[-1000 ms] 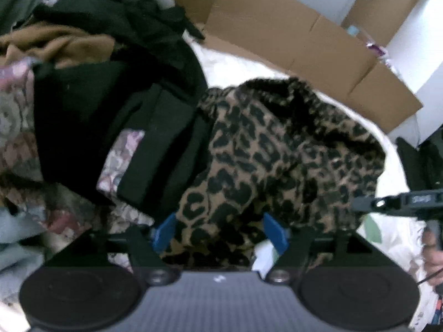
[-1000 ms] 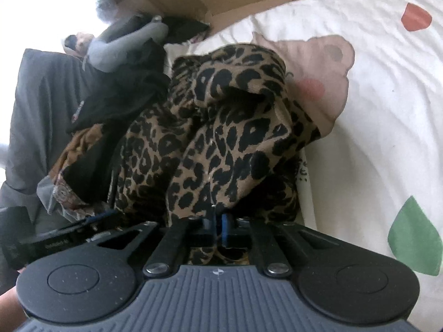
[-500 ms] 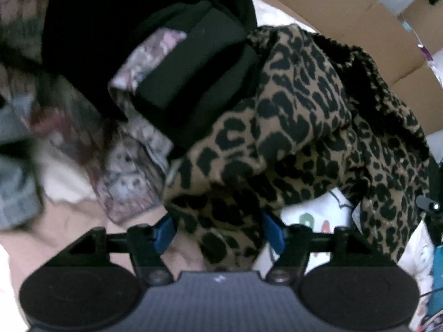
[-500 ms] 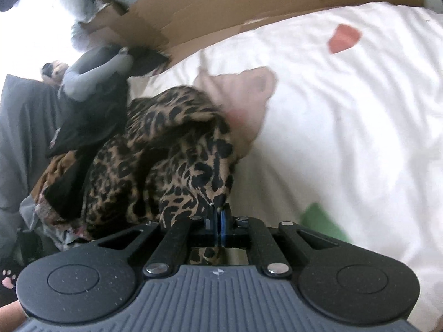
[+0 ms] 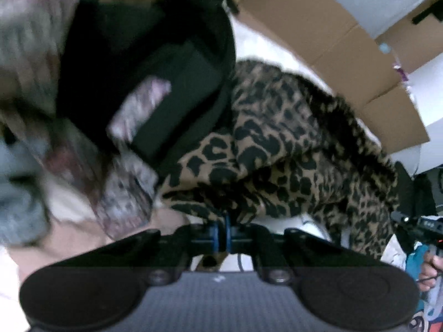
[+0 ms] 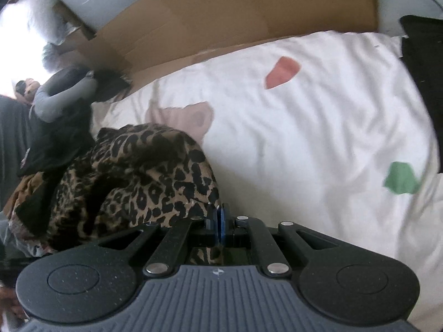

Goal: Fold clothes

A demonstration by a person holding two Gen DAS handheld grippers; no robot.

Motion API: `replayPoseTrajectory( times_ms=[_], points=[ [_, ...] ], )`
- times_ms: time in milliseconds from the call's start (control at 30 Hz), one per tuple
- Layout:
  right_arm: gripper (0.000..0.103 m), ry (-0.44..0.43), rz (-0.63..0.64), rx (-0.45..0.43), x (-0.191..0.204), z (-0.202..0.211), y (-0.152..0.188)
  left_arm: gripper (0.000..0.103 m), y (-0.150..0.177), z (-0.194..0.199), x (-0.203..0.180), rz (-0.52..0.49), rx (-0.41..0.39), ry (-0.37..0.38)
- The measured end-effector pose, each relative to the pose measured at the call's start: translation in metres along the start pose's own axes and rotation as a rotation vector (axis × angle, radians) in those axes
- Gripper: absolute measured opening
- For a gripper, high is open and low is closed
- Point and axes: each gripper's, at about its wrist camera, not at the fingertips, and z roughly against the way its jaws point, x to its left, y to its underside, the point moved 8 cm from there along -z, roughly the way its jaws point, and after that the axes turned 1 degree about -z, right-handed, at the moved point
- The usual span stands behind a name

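A leopard-print garment (image 5: pixel 279 149) lies bunched on a white bed sheet. In the left wrist view my left gripper (image 5: pixel 220 228) is shut on its near lower edge, blue pads pinched together with cloth between them. In the right wrist view the same leopard-print garment (image 6: pixel 138 177) is heaped at lower left, and my right gripper (image 6: pixel 218 221) is shut on another edge of it. The right gripper's body shows at the right edge of the left wrist view, held by a hand (image 5: pixel 432 265).
A pile of black and floral clothes (image 5: pixel 144 88) lies left of the garment. Flattened cardboard (image 6: pixel 221 19) lines the far side of the bed. The white sheet (image 6: pixel 318 138) with red, pink and green patches spreads to the right. A dark pillow (image 6: pixel 423 63) sits far right.
My left gripper was open around the garment's edge and has now shut on it. My right gripper, shut on the cloth throughout, has pulled it back and lower, baring more of the sheet.
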Motion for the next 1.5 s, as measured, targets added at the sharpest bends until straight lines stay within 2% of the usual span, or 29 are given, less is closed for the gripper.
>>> replayPoseTrajectory(
  times_ms=[200,533,833,967,1233,1433,1500],
  points=[
    [0.000,0.084,-0.022,-0.036,-0.030,0.016,-0.015,0.005,-0.022,0.042,-0.004,-0.037,-0.071,0.012],
    [0.000,0.188,-0.046,-0.105,-0.069,0.064,-0.042,0.004,-0.056,0.069,-0.038,-0.145,-0.139,0.044],
    [0.000,0.217,-0.048,-0.096,-0.078,0.106,-0.043,0.004,-0.044,0.104,-0.043,-0.174,-0.069,0.067],
    [0.000,0.229,-0.057,-0.067,-0.082,0.120,-0.035,0.003,-0.016,0.111,-0.039,-0.164,0.007,0.063],
    [0.000,0.272,-0.127,0.013,-0.104,0.128,0.006,0.003,0.045,0.098,-0.016,-0.099,0.162,0.036],
    [0.000,0.283,-0.201,0.022,-0.123,0.130,0.028,0.004,0.067,0.076,0.001,-0.117,0.237,-0.041],
    [0.001,0.310,-0.206,0.025,-0.129,0.128,0.031,0.010,0.073,0.071,0.001,-0.134,0.265,-0.059]
  ],
)
